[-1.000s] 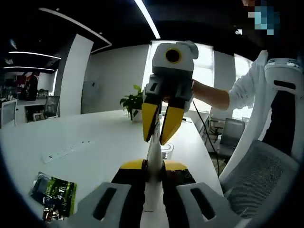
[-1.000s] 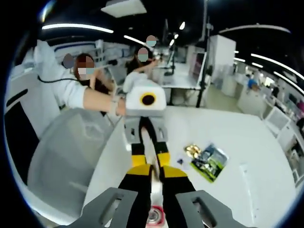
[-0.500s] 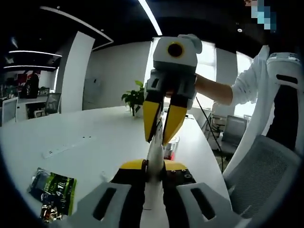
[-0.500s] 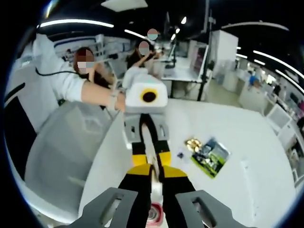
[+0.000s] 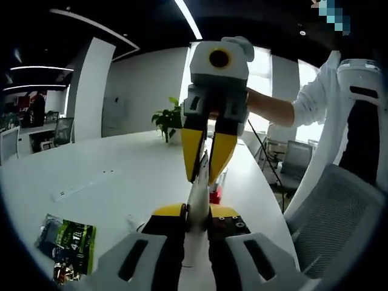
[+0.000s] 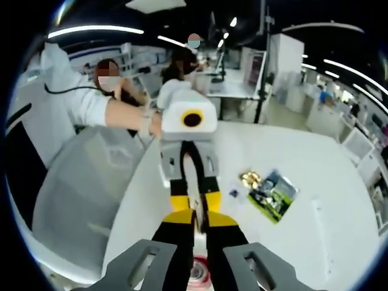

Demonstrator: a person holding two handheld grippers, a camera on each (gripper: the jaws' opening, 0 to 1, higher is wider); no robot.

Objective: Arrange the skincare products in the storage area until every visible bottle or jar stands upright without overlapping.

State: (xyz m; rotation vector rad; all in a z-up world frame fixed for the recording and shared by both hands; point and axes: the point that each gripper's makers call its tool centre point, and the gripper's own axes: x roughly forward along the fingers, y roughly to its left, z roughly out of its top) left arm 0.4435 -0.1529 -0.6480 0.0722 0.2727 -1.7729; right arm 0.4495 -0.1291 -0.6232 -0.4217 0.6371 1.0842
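Shift: your right gripper [image 5: 207, 173] has risen a touch at centre frame since a second ago, and the red-based jar [image 5: 215, 195] shows lower behind it.
Left gripper [image 6: 194, 205]: clamped on the pale tube [image 5: 195, 209], lower centre.
Right gripper: pinching the tube's far tip (both jaws pressed in).
Tube: held in the air between both grippers over the white table [image 5: 121, 182].
Packet [image 6: 273, 194]: right of centre, lying flat.
Risk: pull unevenly and you'll likely twist the tube loose.
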